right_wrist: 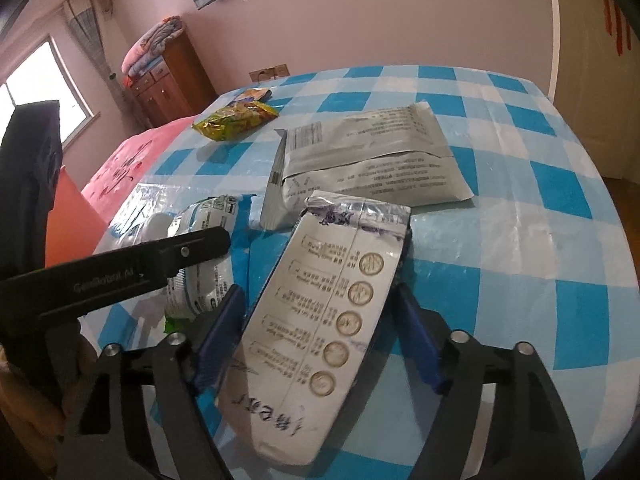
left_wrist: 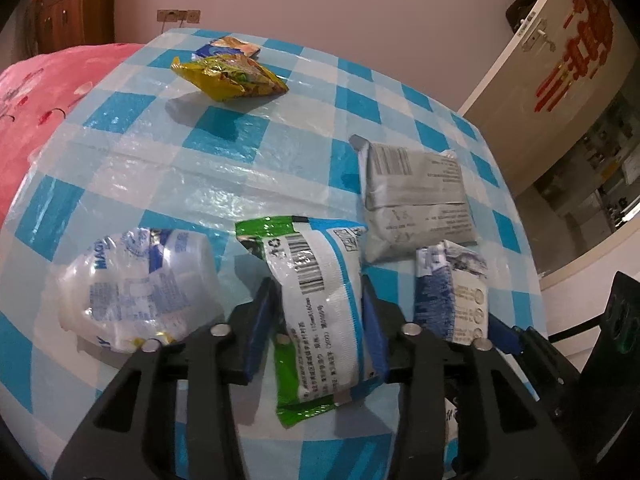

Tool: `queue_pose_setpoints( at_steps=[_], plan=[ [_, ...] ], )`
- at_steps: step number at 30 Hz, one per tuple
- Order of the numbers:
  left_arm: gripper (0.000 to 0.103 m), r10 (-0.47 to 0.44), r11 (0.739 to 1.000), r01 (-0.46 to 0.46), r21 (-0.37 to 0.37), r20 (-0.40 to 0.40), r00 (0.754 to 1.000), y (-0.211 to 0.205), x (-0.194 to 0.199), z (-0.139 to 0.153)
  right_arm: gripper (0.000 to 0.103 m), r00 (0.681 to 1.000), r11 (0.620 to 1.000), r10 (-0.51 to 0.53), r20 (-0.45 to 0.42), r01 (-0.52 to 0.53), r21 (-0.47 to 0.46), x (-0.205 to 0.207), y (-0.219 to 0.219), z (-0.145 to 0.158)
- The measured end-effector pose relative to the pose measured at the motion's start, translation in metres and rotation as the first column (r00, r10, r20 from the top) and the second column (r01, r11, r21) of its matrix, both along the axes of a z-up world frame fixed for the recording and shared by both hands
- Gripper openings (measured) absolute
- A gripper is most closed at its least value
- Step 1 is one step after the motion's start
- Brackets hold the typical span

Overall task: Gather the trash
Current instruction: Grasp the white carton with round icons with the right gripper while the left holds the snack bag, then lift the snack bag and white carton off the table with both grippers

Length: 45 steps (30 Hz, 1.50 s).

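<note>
A table draped in a blue-and-white checked plastic cloth carries a scatter of empty wrappers. The left gripper pinches a white packet with green ends and a barcode, its blue-padded fingers pressed against both long sides of the packet, which sits near the table's front edge. Just to that packet's left lies a crumpled clear plastic wrapper with blue print. To its right, the right gripper straddles a white and silver pouch printed with a column of round seals; its blue pads stand close along either edge of the pouch, and whether they already press on it cannot be told from this view. The pouch lies flat on the cloth, its crimped foil end pointing away from the camera and overlapping the near edge of a larger grey foil packet with a barcode, which rests toward the middle of the table. At the far side, well apart from the rest, sit a crinkled yellow snack bag and, just behind it, a small blue and orange wrapper. A pink patterned bedcover shows beyond the table's left edge, and a wooden cabinet stands against the wall.
</note>
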<state>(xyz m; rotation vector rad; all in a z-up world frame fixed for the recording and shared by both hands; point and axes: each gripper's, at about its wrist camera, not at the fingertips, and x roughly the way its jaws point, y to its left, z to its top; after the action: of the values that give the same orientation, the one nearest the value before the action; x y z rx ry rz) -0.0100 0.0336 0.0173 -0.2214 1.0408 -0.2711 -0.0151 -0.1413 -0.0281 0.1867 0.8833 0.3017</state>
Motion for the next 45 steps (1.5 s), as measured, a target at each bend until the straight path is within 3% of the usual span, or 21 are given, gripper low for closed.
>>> queue_pose_setpoints(
  at_steps=[10,19,24,27,29,32,36,40,42,45],
  plan=[
    [0.038,0.005,0.999,-0.004,-0.046,0.023,1.000,0.013,-0.017,0.007,0.058,1.000,1.000,0.021,0.010,-0.021,-0.014,-0.016,-0.004,0.004],
    [0.033,0.004,0.993,0.008,-0.116,0.104,0.995,0.034,-0.041,0.038,0.055,1.000,0.999,0.024,0.006,-0.024,0.034,-0.026,-0.010,0.009],
    [0.033,0.001,0.994,0.009,-0.104,0.093,0.996,0.039,-0.049,0.038,0.055,1.000,0.999,0.013,0.013,-0.013,0.036,-0.031,-0.011,0.014],
    [0.040,-0.019,0.996,0.025,-0.085,0.069,0.997,0.032,-0.052,0.030,0.055,1.000,1.000,0.015,0.025,-0.016,0.024,-0.035,-0.010,0.018],
    [0.053,-0.031,0.997,0.035,-0.070,0.058,0.998,0.022,-0.052,0.025,0.055,1.000,1.000,0.015,0.026,-0.016,0.023,-0.039,-0.011,0.019],
    [0.059,-0.029,1.000,0.030,-0.007,0.057,0.998,0.007,-0.046,0.017,0.055,1.000,1.000,0.015,0.023,-0.016,0.020,-0.044,-0.013,0.017],
    [0.059,-0.007,0.999,0.007,0.035,0.022,1.000,0.001,-0.034,0.002,0.055,1.000,1.000,0.008,0.023,-0.009,0.028,-0.048,-0.020,0.017],
    [0.059,-0.013,0.996,0.009,0.087,0.045,0.999,-0.010,-0.031,0.000,0.055,1.000,0.999,-0.003,0.022,0.002,0.046,-0.049,-0.029,0.016],
    [0.049,-0.010,0.993,0.004,0.121,0.054,0.999,-0.013,-0.030,0.000,0.055,1.000,0.998,-0.007,0.016,0.006,0.062,-0.048,-0.033,0.014],
    [0.045,-0.024,0.990,0.015,0.142,0.061,0.998,-0.017,-0.031,0.000,0.055,1.000,0.996,-0.003,0.010,0.003,0.094,-0.048,-0.036,0.014]
  ],
)
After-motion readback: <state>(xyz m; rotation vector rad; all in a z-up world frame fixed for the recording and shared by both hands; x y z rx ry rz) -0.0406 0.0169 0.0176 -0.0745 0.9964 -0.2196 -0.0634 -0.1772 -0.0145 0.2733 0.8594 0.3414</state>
